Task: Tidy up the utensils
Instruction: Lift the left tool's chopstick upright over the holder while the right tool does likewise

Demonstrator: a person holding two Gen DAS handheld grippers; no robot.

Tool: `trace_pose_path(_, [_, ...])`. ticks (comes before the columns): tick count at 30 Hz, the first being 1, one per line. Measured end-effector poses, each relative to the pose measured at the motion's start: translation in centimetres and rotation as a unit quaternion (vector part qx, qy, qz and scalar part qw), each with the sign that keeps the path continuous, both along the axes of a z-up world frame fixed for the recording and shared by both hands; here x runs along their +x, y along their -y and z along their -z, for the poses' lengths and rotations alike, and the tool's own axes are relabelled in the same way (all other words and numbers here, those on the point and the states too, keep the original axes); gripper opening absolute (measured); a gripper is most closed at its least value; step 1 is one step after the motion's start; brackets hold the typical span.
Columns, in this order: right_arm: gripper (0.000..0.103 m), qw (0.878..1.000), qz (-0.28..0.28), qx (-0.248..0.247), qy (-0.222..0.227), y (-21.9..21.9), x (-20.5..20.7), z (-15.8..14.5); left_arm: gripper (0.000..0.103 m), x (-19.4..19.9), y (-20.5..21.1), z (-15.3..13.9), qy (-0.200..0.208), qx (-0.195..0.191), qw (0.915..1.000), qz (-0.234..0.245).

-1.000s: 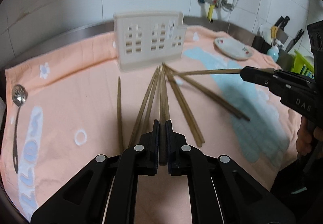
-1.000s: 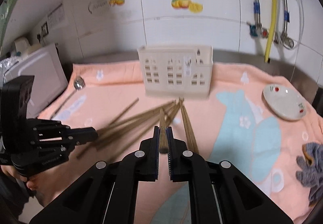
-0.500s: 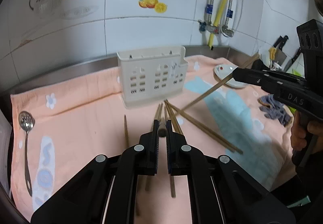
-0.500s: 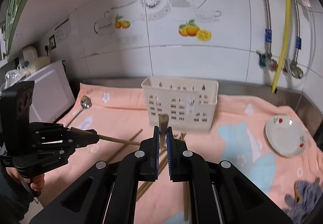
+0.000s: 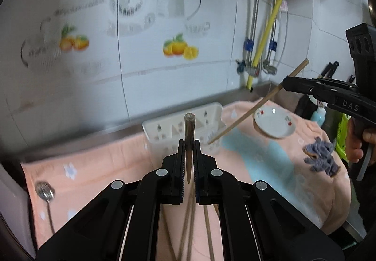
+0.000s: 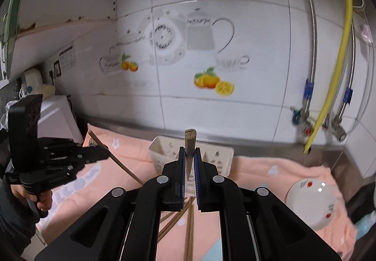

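Observation:
My left gripper (image 5: 188, 144) is shut on a wooden chopstick (image 5: 189, 127) that stands nearly on end between its fingers, in front of the white slotted utensil holder (image 5: 211, 117). My right gripper (image 6: 189, 154) is shut on another chopstick (image 6: 189, 140), also end-on, above the holder (image 6: 162, 150). In the left wrist view the right gripper (image 5: 285, 83) carries its chopstick (image 5: 246, 115) slanting down toward the holder. In the right wrist view the left gripper (image 6: 107, 154) shows its chopstick (image 6: 124, 167) slanting too. Several loose chopsticks (image 6: 188, 225) lie on the peach towel (image 5: 105, 162).
A slotted metal spoon (image 5: 44, 192) lies at the towel's left end. A white saucer (image 5: 275, 124) and a crumpled grey cloth (image 5: 320, 158) sit to the right. The tiled wall with pipes and a yellow hose (image 6: 338, 68) stands right behind the holder. A hand (image 5: 354, 143) grips the right tool.
Both grippers have risen from the towel, each lifting one chopstick out of the pile. The holder now sits lower in both views and the held chopsticks have tilted more upright.

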State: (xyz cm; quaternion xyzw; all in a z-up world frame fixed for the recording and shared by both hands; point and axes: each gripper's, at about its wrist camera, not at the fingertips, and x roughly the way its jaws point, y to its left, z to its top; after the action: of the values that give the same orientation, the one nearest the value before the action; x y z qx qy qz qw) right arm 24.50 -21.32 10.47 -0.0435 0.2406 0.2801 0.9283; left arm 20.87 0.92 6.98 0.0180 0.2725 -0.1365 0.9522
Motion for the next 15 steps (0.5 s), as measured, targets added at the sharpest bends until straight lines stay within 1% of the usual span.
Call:
trace_pose_path(4, [0.007,1.0,0.001,0.002,0.003,0.7,1.3,-1.9,0.005,0.3,0.1,-3.7,0.037,0.012,0.9993,0.001])
trace_pose_path(8, [0.007,1.0,0.014,-0.007,0.006,1.1,2.8,-2.8,0.005,0.7,0.0,-6.6,0.066,0.02,0.9976,-0.003])
trace_pose_path(10, [0.007,1.0,0.017,-0.003,0.005,1.1,3.5,-2.9,0.005,1.2,-0.1,-7.5,0.074,0.02,0.997,-0.009])
trace_pose_path(12, [0.007,1.0,0.022,-0.002,0.011,1.1,4.0,-3.1,0.005,1.9,-0.2,-7.7,0.076,0.02,0.9968,-0.016])
trace_pose_path(15, [0.007,0.999,0.029,0.005,0.019,1.2,4.5,-3.3,0.005,2.9,-0.8,-7.6,0.072,0.006,0.9972,-0.021])
